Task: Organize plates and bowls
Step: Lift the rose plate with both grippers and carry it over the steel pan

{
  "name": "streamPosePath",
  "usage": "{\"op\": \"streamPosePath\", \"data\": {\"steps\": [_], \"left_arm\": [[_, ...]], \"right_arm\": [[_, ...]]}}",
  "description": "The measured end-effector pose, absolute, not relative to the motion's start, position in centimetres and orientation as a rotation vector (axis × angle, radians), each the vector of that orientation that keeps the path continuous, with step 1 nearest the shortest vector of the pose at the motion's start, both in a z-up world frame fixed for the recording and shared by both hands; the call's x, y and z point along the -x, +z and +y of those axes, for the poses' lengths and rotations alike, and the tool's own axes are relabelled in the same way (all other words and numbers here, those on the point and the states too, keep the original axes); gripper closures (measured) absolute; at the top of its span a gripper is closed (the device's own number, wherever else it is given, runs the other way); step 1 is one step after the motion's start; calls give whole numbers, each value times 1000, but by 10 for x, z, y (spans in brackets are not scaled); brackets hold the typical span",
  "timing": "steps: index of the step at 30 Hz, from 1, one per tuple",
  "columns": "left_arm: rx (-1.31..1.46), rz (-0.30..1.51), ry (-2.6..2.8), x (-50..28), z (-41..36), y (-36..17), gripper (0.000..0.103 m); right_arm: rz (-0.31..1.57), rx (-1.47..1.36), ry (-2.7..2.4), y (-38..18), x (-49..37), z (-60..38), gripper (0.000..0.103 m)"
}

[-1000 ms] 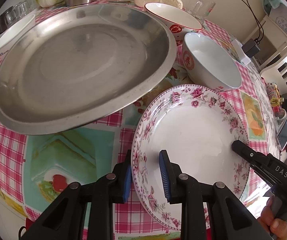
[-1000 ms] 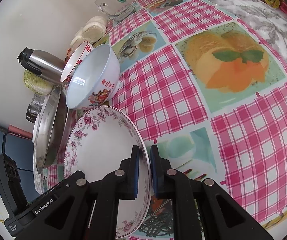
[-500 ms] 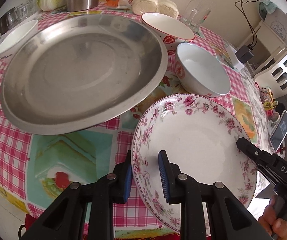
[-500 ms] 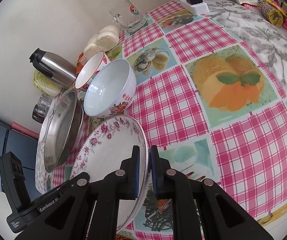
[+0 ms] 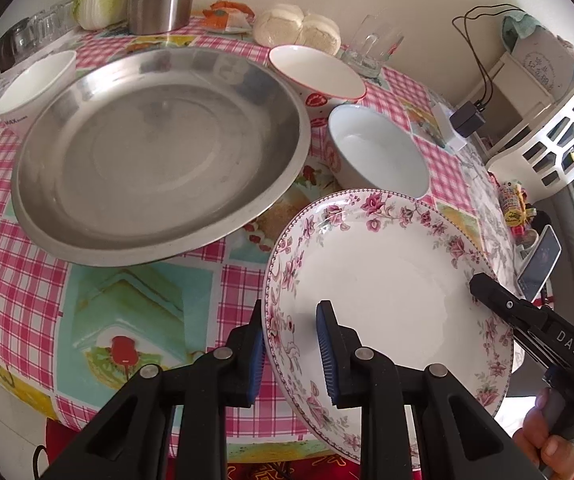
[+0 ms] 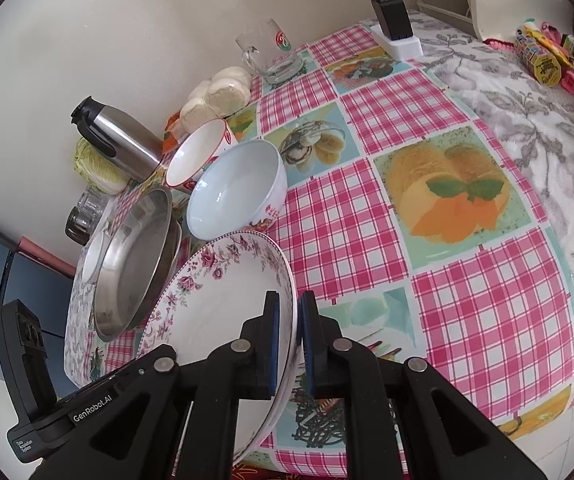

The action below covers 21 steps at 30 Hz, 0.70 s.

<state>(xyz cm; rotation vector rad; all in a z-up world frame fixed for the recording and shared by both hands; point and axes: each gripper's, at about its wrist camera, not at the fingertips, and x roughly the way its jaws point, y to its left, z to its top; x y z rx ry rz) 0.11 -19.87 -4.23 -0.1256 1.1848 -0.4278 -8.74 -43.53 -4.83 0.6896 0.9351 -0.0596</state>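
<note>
Table (image 5: 19,312): covered in a pink checked cloth with food pictures; it fills most of both views.
Steel tray (image 5: 159,152): large, round and shallow, on the far left part of the table.
Floral plate (image 5: 387,280): white with a pink flower border, near and to the right of the steel tray, tilted and raised off the cloth between the two tongs.
Left gripper (image 5: 291,344): its blue pads straddle the plate's near left rim, one pad under the rim and one on the white inner face, clamped on it.
Right gripper (image 6: 287,336): jaws nearly closed, pinching the plate's opposite rim edge-on; in the left view it reaches in from the right, with fingers (image 5: 551,440) of a hand on its handle.
Pale bowl (image 5: 379,152): just beyond the plate's far edge, standing on the cloth.
Red-rimmed bowl (image 5: 315,76): farther back, beside the pale bowl.
Small white bowl (image 5: 35,84): far left, beside the tray.
Glass mug (image 6: 271,56): far side, near the wall.
</note>
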Motion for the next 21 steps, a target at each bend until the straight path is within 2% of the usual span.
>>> {"op": "streamPosePath", "data": {"steps": [21], "left_arm": [[71, 961, -396, -25, -192, 28, 77]], "right_arm": [[783, -652, -38, 8, 72, -419, 91]]}}
